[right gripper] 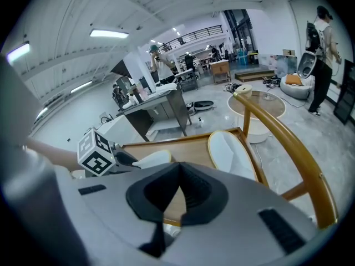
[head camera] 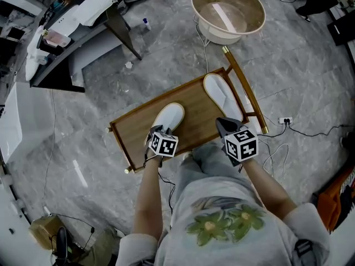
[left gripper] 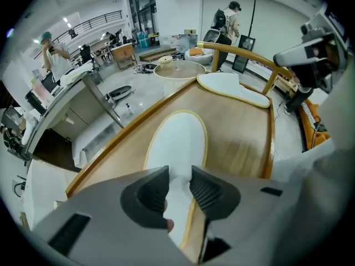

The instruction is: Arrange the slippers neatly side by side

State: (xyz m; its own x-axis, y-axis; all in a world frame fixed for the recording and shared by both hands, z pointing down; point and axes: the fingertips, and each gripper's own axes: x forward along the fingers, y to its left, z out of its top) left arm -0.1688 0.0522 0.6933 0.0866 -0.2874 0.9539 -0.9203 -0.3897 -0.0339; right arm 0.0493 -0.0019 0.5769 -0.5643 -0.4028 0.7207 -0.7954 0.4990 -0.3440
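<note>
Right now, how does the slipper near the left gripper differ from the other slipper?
The near slipper is pinched by the left gripper; the far slipper lies free. The near slipper sits away from the golden rail; the far slipper lies right beside it. Both are white with a yellow rim.

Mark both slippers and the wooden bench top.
near slipper (head camera: 170,117), head view, middle of its white surface.
far slipper (head camera: 221,93), head view, middle of its white surface.
wooden bench (head camera: 195,111), head view, bare wood between the slippers.
</note>
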